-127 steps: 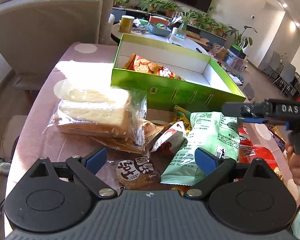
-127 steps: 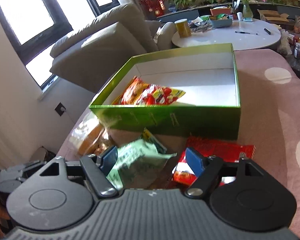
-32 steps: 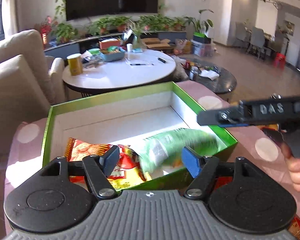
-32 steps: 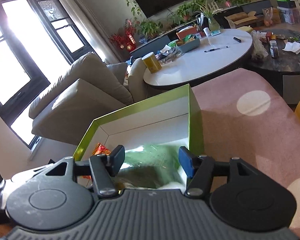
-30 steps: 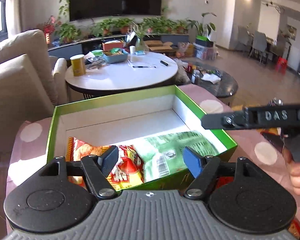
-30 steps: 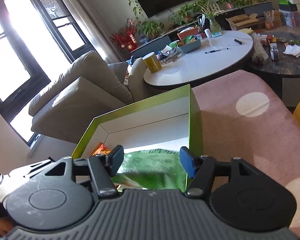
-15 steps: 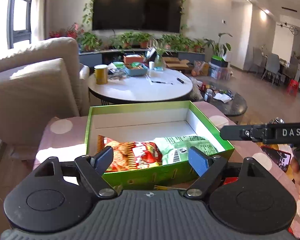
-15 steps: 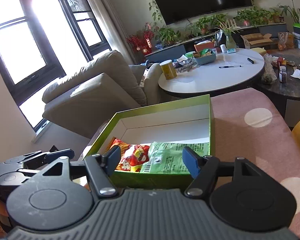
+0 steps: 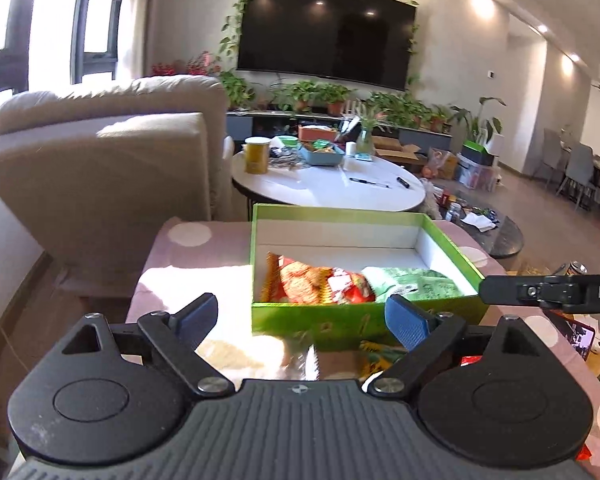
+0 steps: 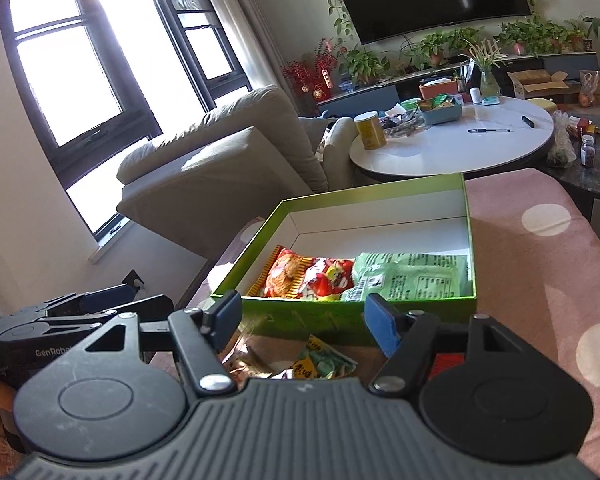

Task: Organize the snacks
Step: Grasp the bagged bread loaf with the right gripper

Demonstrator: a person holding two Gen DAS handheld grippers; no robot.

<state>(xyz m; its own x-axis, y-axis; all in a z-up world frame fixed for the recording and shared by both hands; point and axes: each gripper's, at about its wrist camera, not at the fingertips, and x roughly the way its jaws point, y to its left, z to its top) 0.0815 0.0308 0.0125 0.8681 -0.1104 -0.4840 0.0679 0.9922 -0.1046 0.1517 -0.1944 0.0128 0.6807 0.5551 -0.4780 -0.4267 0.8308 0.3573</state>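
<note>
A green box (image 9: 340, 326) (image 10: 380, 190) stands open on the pink dotted table (image 10: 540, 264). In it lie a red-orange cracker packet (image 9: 300, 282) (image 10: 304, 274) and, to its right, a pale green packet (image 9: 424, 284) (image 10: 412, 276). My left gripper (image 9: 302, 316) hangs in front of the box, its jaws still opening with nothing between them. My right gripper (image 10: 302, 318) is open and empty, also in front of the box. Loose snacks (image 10: 320, 362) (image 9: 380, 356) lie on the table below both grippers, and a clear bread bag (image 9: 252, 354) sits at the left.
A beige sofa (image 9: 112, 168) stands left of the table. Behind the box is a round white table (image 9: 328, 186) with a yellow can (image 9: 257, 156) and clutter. A dark low table (image 10: 592, 168) stands at the right. The other gripper's body crosses each view's edge.
The green packet was lifted from the table into the box and let go. Both grippers have since drawn back and up from the box, and the left jaws have widened.
</note>
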